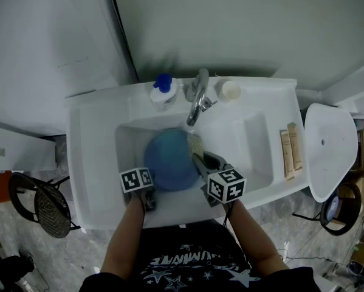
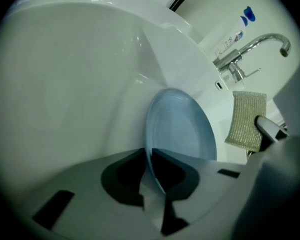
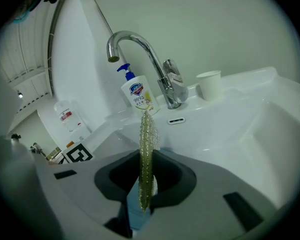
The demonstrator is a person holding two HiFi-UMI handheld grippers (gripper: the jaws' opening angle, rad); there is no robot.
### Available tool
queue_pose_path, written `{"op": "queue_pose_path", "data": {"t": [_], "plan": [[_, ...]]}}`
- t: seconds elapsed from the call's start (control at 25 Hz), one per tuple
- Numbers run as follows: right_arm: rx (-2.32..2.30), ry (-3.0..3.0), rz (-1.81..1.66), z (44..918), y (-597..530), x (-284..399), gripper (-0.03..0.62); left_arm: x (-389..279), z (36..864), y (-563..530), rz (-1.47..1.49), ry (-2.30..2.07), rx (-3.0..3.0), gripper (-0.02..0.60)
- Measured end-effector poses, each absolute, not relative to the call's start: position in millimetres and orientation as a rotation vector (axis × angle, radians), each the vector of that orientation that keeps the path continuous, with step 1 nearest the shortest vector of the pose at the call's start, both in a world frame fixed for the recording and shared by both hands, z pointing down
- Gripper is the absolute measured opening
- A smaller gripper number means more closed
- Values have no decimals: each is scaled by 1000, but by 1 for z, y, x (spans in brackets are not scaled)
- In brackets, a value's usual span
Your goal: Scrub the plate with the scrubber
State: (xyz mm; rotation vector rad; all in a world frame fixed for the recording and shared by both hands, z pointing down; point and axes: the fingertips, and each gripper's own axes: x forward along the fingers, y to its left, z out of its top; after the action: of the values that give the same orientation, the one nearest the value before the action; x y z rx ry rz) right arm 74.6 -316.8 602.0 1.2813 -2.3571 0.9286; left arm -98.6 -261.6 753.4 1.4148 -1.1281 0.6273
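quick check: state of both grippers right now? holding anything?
Left gripper: closed on the rim of the blue plate.
Right gripper: closed on the scrubber.

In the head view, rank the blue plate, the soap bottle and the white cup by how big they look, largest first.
1. Blue plate, clearly the largest.
2. Soap bottle.
3. White cup, only slightly smaller than the soap bottle, so it is a close call.
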Motion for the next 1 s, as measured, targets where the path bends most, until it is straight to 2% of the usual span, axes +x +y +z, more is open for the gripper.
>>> {"op": "queue_pose_path", "data": {"t": [0.32, 1.0], "plan": [[1294, -2351, 922, 599, -311, 81, 74, -99, 754, -262, 627, -1128, 1420, 52], [1304, -2384, 885, 583, -307, 78, 74, -98, 729, -267, 437, -1112, 1413, 37]]}}
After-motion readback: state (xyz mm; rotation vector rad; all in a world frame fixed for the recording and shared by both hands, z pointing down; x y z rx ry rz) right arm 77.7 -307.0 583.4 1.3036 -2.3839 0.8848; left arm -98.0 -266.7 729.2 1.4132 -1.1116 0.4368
